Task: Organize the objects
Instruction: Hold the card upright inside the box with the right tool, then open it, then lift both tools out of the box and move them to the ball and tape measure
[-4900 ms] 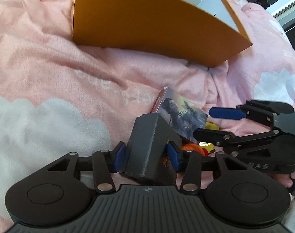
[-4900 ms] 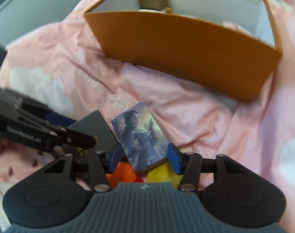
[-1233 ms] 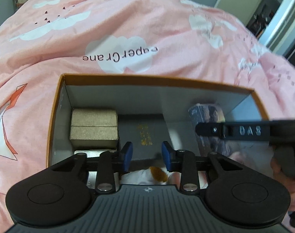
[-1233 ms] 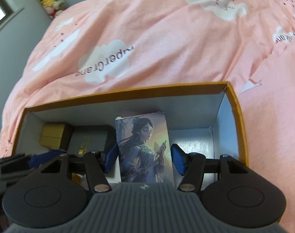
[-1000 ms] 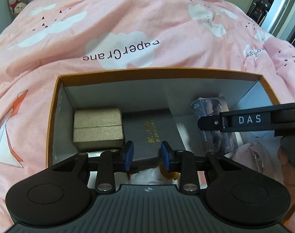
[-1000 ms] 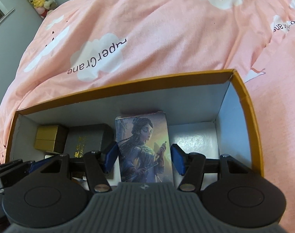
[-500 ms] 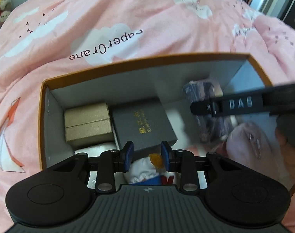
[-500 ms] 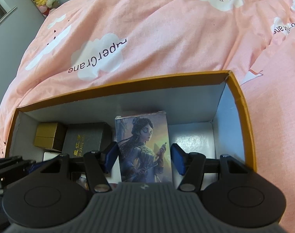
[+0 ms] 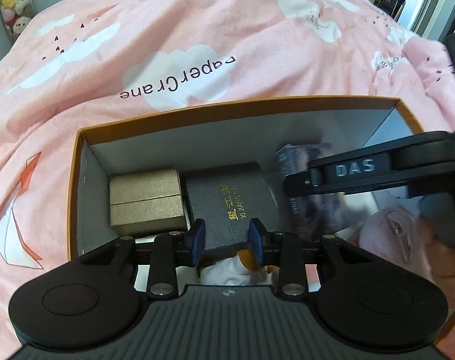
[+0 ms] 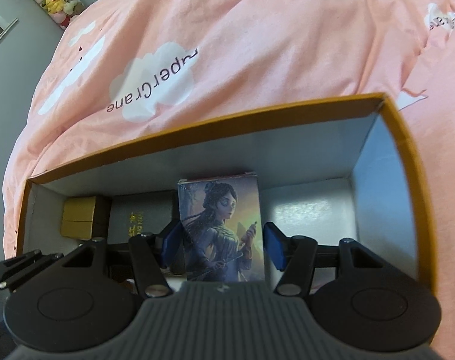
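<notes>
While both tools hover over an orange-rimmed storage box (image 9: 227,108) set on a bed's pink cloud-print duvet (image 9: 197,30), the right hand-held gripper (image 10: 224,244) clasps an illustrated card box (image 10: 223,228) upright between its blue pads at the centre of its wrist view, low inside the box. The left hand-held gripper (image 9: 227,241), jaws narrowly parted and holding nothing, hangs at lower centre of its own view above a dark grey box (image 9: 233,201) with gold lettering, which lies flat on the box floor. Just left of that sits a gold gift box (image 9: 148,201). Below the left tool's pads, part of a white and orange soft toy (image 9: 242,265) shows; a pink pouch (image 9: 389,234) lies at lower right.
</notes>
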The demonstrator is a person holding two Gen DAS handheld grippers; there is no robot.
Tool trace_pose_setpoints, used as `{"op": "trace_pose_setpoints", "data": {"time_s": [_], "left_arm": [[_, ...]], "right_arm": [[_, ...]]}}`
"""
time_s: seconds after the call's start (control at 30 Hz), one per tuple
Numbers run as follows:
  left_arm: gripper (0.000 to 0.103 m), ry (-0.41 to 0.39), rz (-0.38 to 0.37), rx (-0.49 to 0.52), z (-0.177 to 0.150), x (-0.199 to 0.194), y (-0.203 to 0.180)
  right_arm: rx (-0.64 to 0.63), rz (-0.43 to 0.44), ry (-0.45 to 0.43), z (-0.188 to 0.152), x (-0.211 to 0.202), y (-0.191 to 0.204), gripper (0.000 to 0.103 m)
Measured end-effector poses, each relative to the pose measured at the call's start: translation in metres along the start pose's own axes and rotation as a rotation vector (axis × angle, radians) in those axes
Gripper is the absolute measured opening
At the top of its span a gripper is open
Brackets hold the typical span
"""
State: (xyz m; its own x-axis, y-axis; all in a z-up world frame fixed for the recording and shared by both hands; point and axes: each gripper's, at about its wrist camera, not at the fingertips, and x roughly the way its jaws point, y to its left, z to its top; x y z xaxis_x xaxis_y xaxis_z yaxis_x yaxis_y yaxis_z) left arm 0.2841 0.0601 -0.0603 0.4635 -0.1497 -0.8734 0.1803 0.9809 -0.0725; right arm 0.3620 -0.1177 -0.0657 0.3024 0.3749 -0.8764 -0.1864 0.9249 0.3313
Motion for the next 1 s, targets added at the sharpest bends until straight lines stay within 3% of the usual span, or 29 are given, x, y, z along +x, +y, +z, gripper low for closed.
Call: {"op": "trace_pose_setpoints", "data": {"time_s": [0.47,0.77,1.0], "left_arm": [[0.037,-0.042,-0.041,-0.029,-0.002,-0.005,0.004],[0.035,-0.031,-0.058,-0.065,-0.005,-0.002,0.008],[0.035,-0.040,-0.074,-0.086,-0.007,-0.001,0.011]], "right_arm": [[-0.044,0.000,0.026,0.000,-0.004,-0.003,0.061],[-0.014,0.021,0.092,-0.006,-0.001,-0.015,0.022],[-0.065,0.014,0.091,-0.009,0.002,-0.006,0.020]]}}
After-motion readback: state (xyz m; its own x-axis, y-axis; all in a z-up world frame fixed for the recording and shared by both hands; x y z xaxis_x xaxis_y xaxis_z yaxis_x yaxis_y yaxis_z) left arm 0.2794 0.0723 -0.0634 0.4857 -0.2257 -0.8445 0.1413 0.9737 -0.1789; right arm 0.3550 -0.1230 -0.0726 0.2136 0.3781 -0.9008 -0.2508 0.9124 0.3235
